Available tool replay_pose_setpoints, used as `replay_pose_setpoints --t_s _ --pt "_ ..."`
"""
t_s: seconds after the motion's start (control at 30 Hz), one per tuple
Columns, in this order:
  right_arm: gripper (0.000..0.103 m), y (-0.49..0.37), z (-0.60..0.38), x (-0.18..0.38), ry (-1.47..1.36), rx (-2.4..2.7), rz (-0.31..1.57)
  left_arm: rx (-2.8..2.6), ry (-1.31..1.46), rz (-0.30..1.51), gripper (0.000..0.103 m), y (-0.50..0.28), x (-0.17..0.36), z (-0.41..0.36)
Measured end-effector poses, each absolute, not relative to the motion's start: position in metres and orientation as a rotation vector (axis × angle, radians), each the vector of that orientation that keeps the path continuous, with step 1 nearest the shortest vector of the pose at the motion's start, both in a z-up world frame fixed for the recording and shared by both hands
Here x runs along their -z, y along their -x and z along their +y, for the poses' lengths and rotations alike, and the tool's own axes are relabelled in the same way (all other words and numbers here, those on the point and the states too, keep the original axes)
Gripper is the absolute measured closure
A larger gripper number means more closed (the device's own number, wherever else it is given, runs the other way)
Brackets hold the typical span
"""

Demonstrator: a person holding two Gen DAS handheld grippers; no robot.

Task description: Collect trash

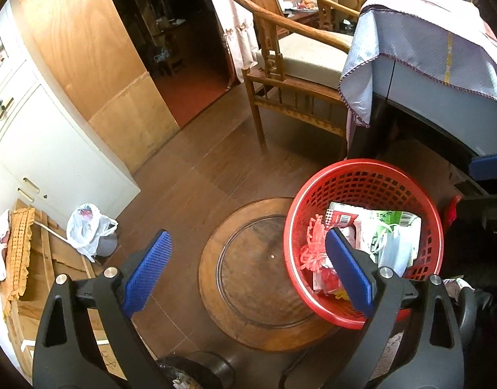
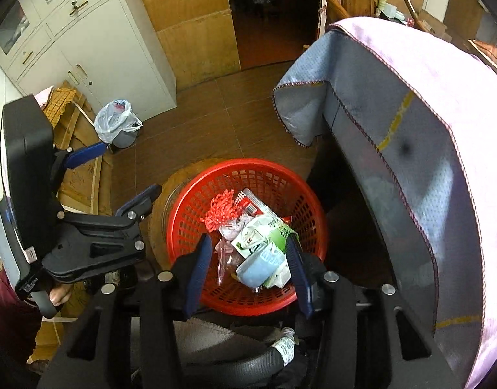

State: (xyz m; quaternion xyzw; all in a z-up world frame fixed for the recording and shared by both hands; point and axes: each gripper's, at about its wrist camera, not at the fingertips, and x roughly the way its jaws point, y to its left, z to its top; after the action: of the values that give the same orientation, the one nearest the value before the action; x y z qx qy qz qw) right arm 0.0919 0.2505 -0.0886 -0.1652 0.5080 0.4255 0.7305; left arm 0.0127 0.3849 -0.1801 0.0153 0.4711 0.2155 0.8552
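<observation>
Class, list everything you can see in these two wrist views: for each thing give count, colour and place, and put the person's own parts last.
Basket: one, red, on the round stool.
Trash: several pieces, red, green, white, blue, in the basket.
Round stool: one, brown wood, on the floor under the basket.
Small bin: one, grey, lined with a white bag, by the cabinet.
Cabinet: one, white, far left.
Armchair: one, wooden, pale cushion, beyond the basket.
Cloth: one, pale purple-grey, draped right of the basket.
Left gripper: one, black with blue pads, open, beside the basket.
Right gripper: one, same colours, open above the trash.
</observation>
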Motion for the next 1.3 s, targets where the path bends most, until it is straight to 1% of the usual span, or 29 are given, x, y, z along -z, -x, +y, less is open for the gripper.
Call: replay_pose_setpoints --t_s 0.13,0.2,0.5,0.6,0.7,0.83,0.9,0.97,1.03,1.13,1.17,1.3 --pt "0.056 -0.090 0.244 0.084 0.358 -0.928 1.108 -0.447 -0.043 0.977 0.011 -0.013 0.172 0.379" --pt "0.056 -0.091 0.238 0.072 0.331 -0.925 1.081 -0.442 -0.049 0.960 0.011 -0.015 0.164 0.375" --pt "0.055 -0.083 0.176 0.010 0.213 -0.903 0.893 -0.392 -0.111 0.827 0.011 -0.022 0.093 0.329" --pt "0.051 -0.081 0.145 -0.006 0.149 -0.885 0.831 -0.374 -0.158 0.790 0.011 -0.024 0.068 0.302" --pt "0.048 -0.081 0.113 -0.018 0.093 -0.875 0.784 -0.350 -0.166 0.744 0.007 -0.024 0.042 0.274" --pt "0.041 -0.077 0.081 -0.021 0.057 -0.863 0.749 -0.352 -0.164 0.687 0.007 -0.020 0.019 0.244" --pt "0.035 -0.075 0.070 -0.020 0.050 -0.857 0.730 -0.371 -0.169 0.674 0.007 -0.017 0.010 0.234" --pt "0.022 -0.074 0.058 -0.022 0.026 -0.855 0.712 -0.405 -0.167 0.675 0.007 -0.014 0.002 0.226" --pt "0.018 -0.074 0.053 -0.022 0.010 -0.871 0.711 -0.432 -0.149 0.683 0.007 -0.010 0.000 0.224" --pt "0.016 -0.073 0.055 -0.023 0.023 -0.896 0.710 -0.473 -0.142 0.736 0.007 0.000 0.010 0.228" --pt "0.014 -0.071 0.060 -0.019 0.039 -0.904 0.717 -0.497 -0.151 0.746 0.007 0.003 0.016 0.229" --pt "0.013 -0.065 0.081 -0.001 0.075 -0.925 0.771 -0.515 -0.122 0.813 0.007 0.006 0.044 0.246"
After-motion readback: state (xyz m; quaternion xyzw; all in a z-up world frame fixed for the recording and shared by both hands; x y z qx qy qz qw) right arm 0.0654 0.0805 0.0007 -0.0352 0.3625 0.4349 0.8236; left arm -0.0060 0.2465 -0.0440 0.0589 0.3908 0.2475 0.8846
